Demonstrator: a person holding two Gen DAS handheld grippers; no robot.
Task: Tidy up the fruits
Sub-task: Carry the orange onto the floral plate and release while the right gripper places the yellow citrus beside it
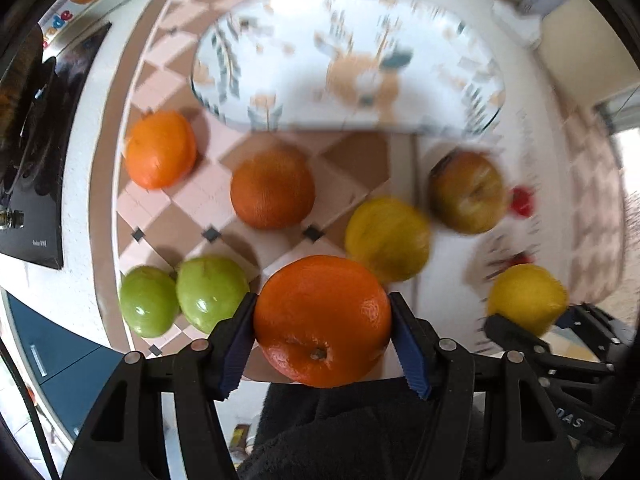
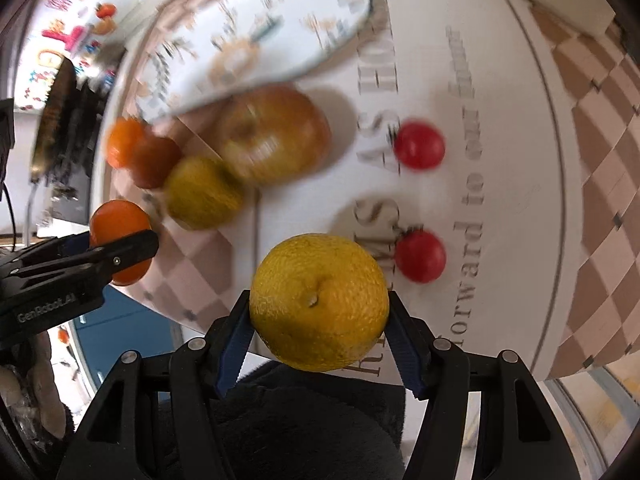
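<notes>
My left gripper [image 1: 322,320] is shut on an orange [image 1: 322,322] and holds it above the table's near edge. My right gripper [image 2: 319,304] is shut on a yellow citrus [image 2: 319,302]; it also shows in the left wrist view [image 1: 527,298] at the right. On the table lie two oranges [image 1: 160,149] [image 1: 272,188], two green apples [image 1: 149,301] [image 1: 211,292], a yellow fruit [image 1: 387,238], a brownish apple [image 1: 466,191] and two small red tomatoes [image 2: 419,145] [image 2: 420,256]. A patterned oval tray [image 1: 344,64] lies behind the fruit with nothing in it.
The table has a checkered cloth [image 1: 176,216] on the left and a white printed mat [image 2: 500,160] on the right. A black stove top [image 1: 28,152] is at far left. Blue cabinets [image 1: 60,352] show below the table edge.
</notes>
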